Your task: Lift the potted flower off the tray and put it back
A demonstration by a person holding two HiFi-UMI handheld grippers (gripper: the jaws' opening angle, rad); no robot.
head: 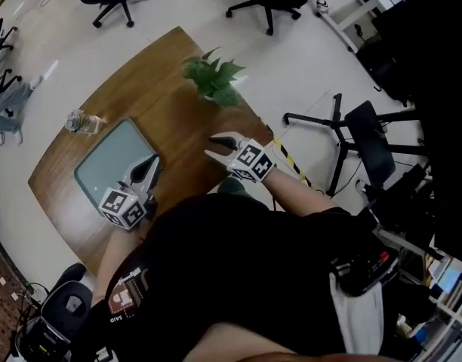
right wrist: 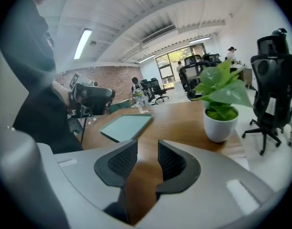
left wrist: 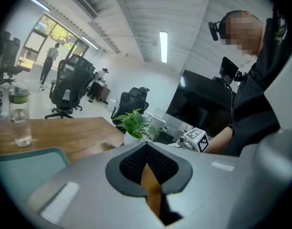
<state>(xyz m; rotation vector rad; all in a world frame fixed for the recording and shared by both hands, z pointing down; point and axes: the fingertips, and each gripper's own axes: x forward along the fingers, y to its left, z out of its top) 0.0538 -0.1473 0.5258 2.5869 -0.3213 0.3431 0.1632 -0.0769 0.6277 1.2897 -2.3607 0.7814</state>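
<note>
From the head view, the potted flower [head: 214,81] stands on the bare wooden surface [head: 178,119] near its far edge, well apart from the pale green tray [head: 114,161], which has nothing on it. A water bottle [head: 84,122] lies just beyond the tray's far corner. My left gripper [head: 149,166] hangs over the tray's near edge. My right gripper [head: 218,147] points toward the flower but is not touching it.

In the left gripper view the jaws are pressed together with nothing between them. That suits a hand that, I judge, is only waiting by the tray. The flower shows beyond them, past the tray's corner.

In the right gripper view the jaws stand a narrow way apart and are empty, with only wood showing in the gap. The white pot [right wrist: 221,123] sits ahead and off to the right of their line. I reckon they must spread wider and swing right before they can take the pot and carry it to the tray.
</note>
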